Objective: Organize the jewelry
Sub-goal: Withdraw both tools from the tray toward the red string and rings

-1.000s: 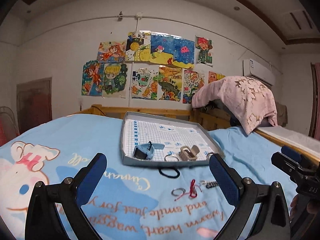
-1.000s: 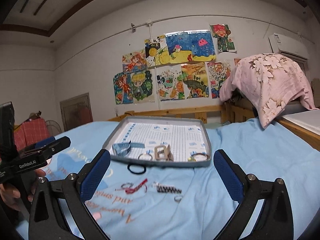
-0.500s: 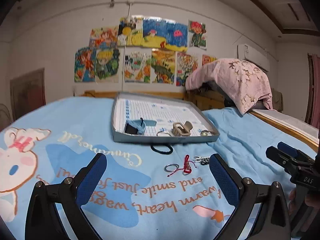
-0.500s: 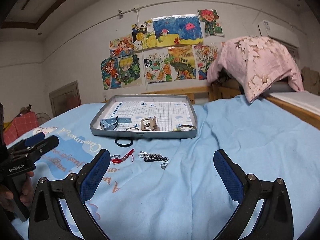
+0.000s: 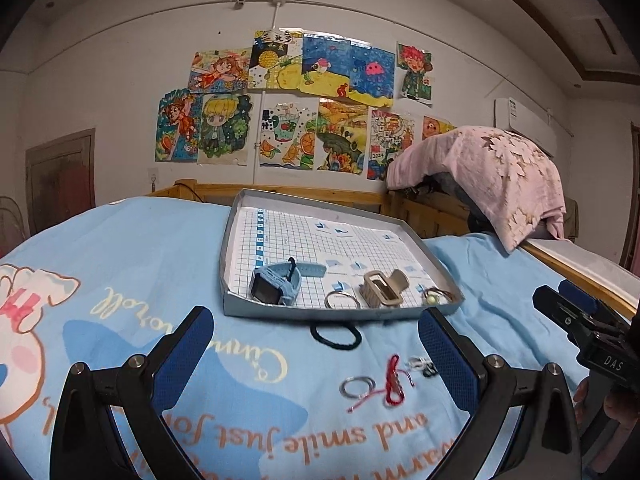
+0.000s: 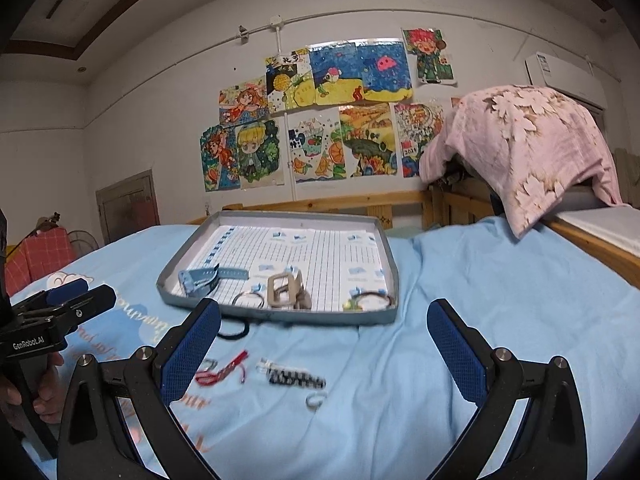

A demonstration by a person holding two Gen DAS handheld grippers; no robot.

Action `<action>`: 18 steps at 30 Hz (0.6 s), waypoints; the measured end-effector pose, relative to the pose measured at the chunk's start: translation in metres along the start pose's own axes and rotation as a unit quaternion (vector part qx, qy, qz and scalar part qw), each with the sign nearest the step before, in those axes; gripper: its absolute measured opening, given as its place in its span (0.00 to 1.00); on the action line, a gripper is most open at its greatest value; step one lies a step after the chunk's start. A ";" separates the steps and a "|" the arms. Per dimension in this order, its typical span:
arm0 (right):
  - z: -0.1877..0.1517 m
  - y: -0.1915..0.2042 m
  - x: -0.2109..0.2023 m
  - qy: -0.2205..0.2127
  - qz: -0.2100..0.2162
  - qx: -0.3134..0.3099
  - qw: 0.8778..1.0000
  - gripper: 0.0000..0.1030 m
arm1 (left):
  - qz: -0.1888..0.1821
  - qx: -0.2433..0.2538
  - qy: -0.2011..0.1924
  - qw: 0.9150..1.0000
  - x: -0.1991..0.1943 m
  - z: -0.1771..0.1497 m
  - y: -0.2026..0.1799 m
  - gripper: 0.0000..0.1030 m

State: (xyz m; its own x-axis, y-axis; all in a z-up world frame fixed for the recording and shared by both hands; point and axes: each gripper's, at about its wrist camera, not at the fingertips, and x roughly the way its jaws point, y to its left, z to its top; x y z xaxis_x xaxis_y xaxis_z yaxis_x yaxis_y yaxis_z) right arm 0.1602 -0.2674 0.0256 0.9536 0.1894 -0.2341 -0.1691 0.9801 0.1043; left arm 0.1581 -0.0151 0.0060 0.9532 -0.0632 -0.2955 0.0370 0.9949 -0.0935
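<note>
A grey tray lies on the blue bed. It holds a blue watch, a silver ring, a beige hair clip and a beaded bracelet. In front of the tray on the sheet lie a black hair tie, a red string bracelet, a silver ring, a black-and-white bracelet and a small ring. My left gripper and right gripper are both open and empty above these loose pieces.
The bed sheet is light blue with cartoon print. A wooden headboard and a pink cloth over a heap stand behind. Drawings cover the wall.
Both grippers dipped toward the loose pieces and then tilted back up, closer to the tray than before. Both stay open and nothing was picked up.
</note>
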 end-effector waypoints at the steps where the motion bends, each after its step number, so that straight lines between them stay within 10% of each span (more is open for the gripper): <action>1: 0.001 0.000 0.003 -0.001 0.000 0.000 1.000 0.99 | 0.002 -0.001 0.001 1.000 0.004 0.001 0.001 1.00; 14: -0.016 -0.011 0.057 0.081 0.041 0.018 0.996 0.98 | -0.046 -0.043 0.145 0.987 0.078 -0.016 0.025 0.99; 18: -0.030 -0.009 0.065 0.114 0.060 0.004 0.992 0.78 | -0.075 -0.041 0.174 0.981 0.086 -0.031 0.025 0.82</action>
State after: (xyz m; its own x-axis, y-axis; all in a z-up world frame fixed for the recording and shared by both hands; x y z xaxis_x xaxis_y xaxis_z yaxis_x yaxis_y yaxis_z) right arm 0.2161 -0.2617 -0.0191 0.8451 0.3142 -0.4326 -0.2756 0.9493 0.1512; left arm 0.2314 0.0023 -0.0513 0.7777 -0.2459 -0.5786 0.1313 0.9636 -0.2330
